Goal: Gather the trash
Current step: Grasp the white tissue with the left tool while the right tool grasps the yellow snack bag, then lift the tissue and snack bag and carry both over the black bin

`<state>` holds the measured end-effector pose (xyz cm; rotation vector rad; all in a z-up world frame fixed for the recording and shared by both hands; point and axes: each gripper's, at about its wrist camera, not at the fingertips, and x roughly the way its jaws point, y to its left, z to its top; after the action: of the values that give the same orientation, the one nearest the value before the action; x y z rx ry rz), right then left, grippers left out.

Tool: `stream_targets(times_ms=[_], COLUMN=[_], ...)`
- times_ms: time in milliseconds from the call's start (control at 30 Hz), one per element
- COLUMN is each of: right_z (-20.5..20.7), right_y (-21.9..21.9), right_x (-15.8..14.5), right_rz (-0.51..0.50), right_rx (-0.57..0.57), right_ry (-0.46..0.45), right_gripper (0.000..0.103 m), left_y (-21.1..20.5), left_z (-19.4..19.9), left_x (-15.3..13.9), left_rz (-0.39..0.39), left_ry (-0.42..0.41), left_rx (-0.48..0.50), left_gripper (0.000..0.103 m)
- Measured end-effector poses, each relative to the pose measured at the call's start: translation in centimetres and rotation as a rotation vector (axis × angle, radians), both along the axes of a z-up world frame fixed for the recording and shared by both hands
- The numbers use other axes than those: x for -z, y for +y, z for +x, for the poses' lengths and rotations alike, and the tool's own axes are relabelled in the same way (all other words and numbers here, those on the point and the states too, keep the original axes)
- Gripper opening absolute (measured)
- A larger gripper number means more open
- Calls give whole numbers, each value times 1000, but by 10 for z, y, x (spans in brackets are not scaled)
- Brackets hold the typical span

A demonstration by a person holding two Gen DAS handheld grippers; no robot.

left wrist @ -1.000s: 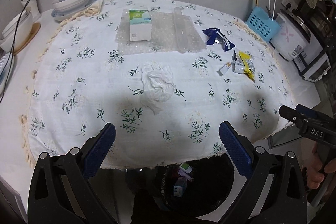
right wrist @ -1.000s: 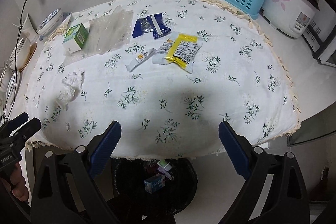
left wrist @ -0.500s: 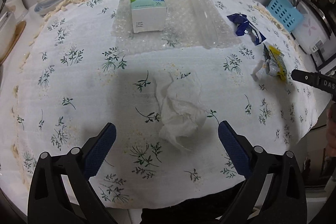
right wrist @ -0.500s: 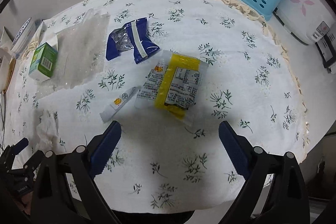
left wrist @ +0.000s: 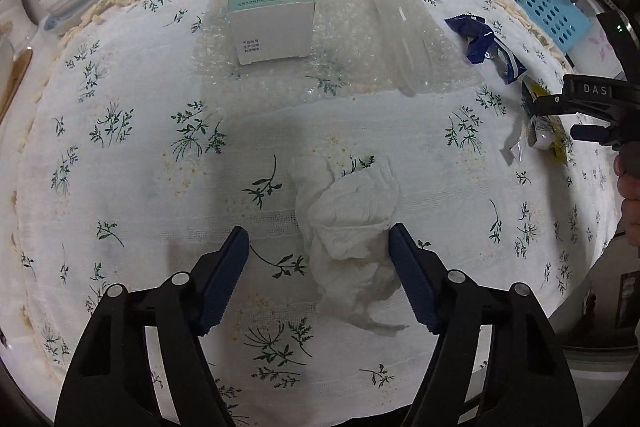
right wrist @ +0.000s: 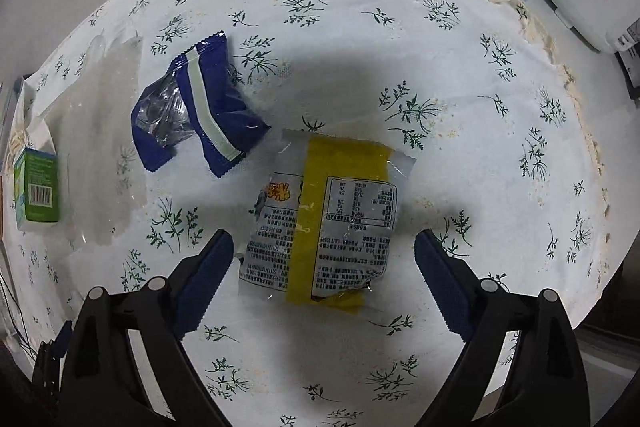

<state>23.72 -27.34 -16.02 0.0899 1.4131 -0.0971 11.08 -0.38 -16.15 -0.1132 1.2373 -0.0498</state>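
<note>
Tissue (left wrist: 348, 211) sits low in the frame between my closing left tongs (left wrist: 318, 267), and yellow wrapper (right wrist: 324, 227) between my closing right tongs (right wrist: 324, 259), neither pinched yet.

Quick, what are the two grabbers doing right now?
Left gripper: closing around the crumpled tissue, not gripping yet.
Right gripper: closing over the yellow wrapper, holding nothing.

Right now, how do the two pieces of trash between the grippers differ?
The crumpled tissue is plain white and bunched up; the yellow wrapper is printed, glossy and lies flat. The tissue touches one left finger; the wrapper sits clear of both right fingers. Both lie on the tablecloth.
</note>
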Motion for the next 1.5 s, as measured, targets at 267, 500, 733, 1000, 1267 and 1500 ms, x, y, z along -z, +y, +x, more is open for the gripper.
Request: stream_targets(times_ms=[267,500,733,1000,1267,1500], right_z=[4,5,1,-22,-48,-83], right_y=[-1,-6,-12,-16,-11,-6], right_x=[11,14,4,-20,-49,-76], right_rz=[13,30,57,88,121,136], right_rx=[76,104,107,90,49,-5], right_ry=[51,57,27,-41,-121,-192], right_gripper=[59,46,42,41,41,41], left_y=[-6,-12,-5,5,5,-6], left_z=[2,1,0,-5,-15,-29], left_x=[-3,-6,-10,-19,-33,-52], left_rz=[12,9,-17,-49,-40,-33], left_ry=[15,8,7,-13,-34,-64], left_rx=[31,55,48,29,29,46], left_gripper=[31,13,6,5,5,5])
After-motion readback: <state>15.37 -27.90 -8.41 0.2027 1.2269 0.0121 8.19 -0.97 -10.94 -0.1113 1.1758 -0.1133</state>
